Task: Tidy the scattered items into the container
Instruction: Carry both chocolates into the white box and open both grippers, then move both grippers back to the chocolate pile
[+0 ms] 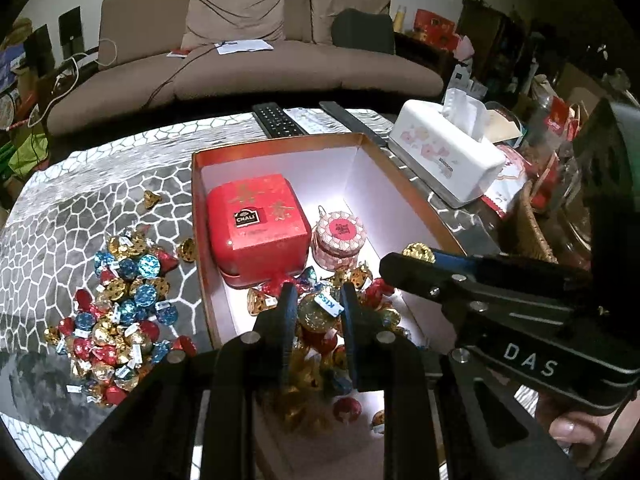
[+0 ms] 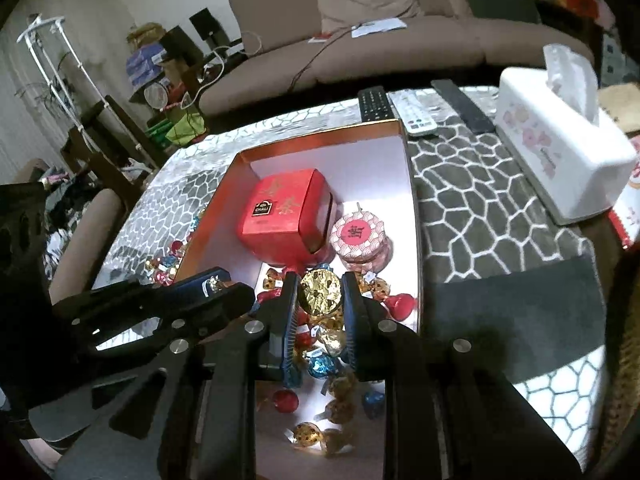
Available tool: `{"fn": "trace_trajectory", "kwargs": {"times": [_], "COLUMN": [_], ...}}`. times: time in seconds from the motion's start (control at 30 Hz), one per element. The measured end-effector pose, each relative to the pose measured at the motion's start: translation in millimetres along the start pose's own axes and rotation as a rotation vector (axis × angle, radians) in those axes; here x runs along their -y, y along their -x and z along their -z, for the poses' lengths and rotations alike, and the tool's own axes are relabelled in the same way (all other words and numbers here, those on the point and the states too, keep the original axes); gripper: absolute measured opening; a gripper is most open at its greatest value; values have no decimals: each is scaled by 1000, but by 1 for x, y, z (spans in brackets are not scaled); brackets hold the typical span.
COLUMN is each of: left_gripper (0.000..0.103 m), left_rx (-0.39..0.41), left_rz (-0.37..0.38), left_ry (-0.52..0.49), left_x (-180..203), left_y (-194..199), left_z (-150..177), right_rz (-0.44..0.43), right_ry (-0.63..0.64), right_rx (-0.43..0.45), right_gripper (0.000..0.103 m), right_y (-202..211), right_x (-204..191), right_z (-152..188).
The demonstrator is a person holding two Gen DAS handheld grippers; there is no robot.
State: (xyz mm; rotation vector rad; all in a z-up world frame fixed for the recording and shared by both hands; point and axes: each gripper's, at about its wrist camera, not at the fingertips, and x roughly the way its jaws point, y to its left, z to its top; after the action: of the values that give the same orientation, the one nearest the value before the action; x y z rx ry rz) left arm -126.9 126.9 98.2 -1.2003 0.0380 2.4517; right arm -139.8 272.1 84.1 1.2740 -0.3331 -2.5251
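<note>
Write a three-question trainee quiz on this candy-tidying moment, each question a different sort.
1. True or false: the left claw and the right claw each grip a gold candy over the box.
2. Multiple choice: the loose pile of candies lies where relative to the box in the left wrist view? A) left of it on the table B) behind it beside the remote C) on the tissue box
3. Fill in: beside the red tin in the box stands a small pink ____.

Key: 1 true; 2 A; 3 jar
</note>
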Motion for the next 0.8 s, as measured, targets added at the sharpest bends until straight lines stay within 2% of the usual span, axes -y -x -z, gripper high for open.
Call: {"fn": "trace_trajectory", "kwargs": {"times": [0.27,0.37,0.63,0.8], "left_gripper": [27,32,33,33], "left_rx": [1,5,29,66], "left_rz": [-20,-23,-30,-36], "left_ry": [-1,10,24,43], "left_x": [-1,-4,-6,-15], "left_y": [-2,0,14,37], "left_z": [-1,-2,-5,-6], "right_rz": [-17,-15,-10,-11], "right_ry": [-25,-26,-12,-8], "right_rx": [8,14,21,31], "right_gripper": [23,23,23,23], "right_y": [-1,2,10,21], "right_x": [4,4,3,-3], "right_z": [-1,0,-1,0]}}
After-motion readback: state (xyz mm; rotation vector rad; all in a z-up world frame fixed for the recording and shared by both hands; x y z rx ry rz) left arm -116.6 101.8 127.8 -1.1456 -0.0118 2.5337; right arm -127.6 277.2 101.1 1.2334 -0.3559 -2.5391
